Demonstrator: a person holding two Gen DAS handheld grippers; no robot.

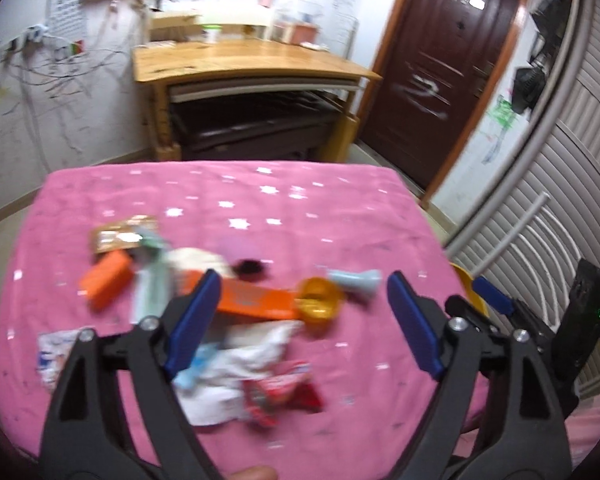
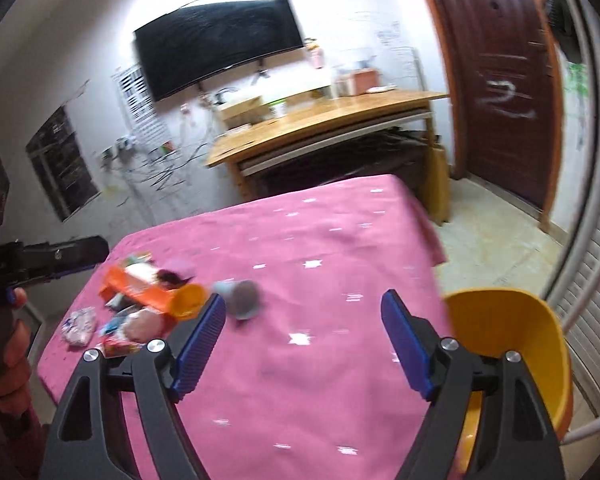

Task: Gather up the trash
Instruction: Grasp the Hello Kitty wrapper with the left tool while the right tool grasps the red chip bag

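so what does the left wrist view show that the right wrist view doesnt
Only the left wrist view: the left gripper head-on, open and empty, and the white crumpled wrapper in full.
Only the right wrist view: the whole wall TV, the inside of the yellow bin, and the right gripper, open and empty.
Both: the pink bedspread, orange box, yellow cup, wooden desk and door.

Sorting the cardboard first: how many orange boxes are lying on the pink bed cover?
2: a short orange box at the pile's left, and a long flat one in the middle beside the yellow cup. Others may be buried.
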